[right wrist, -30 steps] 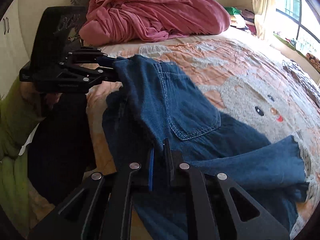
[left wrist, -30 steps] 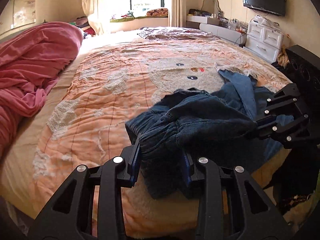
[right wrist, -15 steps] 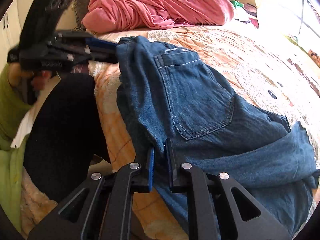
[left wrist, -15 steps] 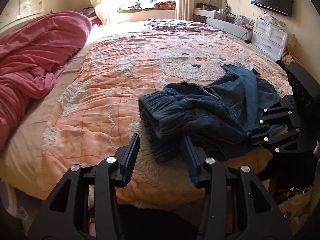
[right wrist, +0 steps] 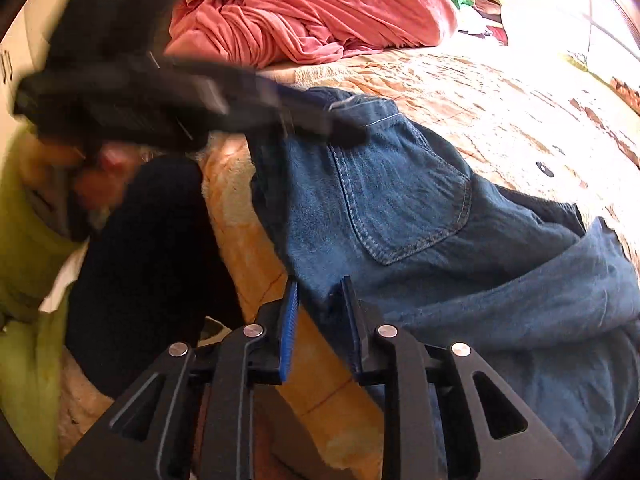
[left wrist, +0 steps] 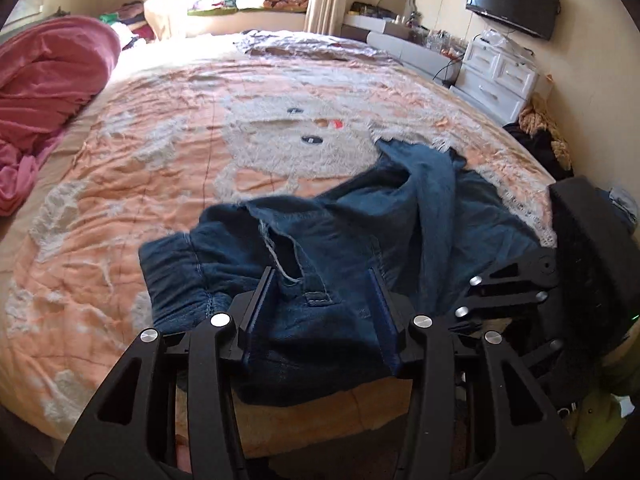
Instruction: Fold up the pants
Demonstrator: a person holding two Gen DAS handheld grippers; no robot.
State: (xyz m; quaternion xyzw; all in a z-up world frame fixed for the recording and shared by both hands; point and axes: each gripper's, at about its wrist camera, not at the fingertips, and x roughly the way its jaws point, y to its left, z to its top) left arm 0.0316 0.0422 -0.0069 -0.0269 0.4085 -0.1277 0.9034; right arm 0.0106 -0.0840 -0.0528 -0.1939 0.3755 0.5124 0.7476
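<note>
Blue denim pants (left wrist: 360, 220) lie crumpled at the near edge of the bed, one leg folded back across them. My left gripper (left wrist: 320, 280) stands open, its fingers on either side of the waistband and belt loop without squeezing them. In the right wrist view the pants (right wrist: 400, 208) show a back pocket. My right gripper (right wrist: 318, 284) is at their near edge; its jaws are opening, with a fold of denim loose between them. The left gripper (right wrist: 344, 126) shows blurred over the waistband. The right gripper (left wrist: 464, 300) is at the pants' right side.
An orange bedspread (left wrist: 160, 140) with a cartoon face covers the bed. A pink blanket (left wrist: 44, 76) is heaped at its left. White drawers (left wrist: 500, 76) and a wall television (left wrist: 512, 0) stand to the right. A person's dark-clad leg (right wrist: 140, 260) is against the bed edge.
The left gripper let go of the waistband, drew back, then came forward around it again. The right jaws went from shut on the denim edge to parted. The pants settled onto the bed.
</note>
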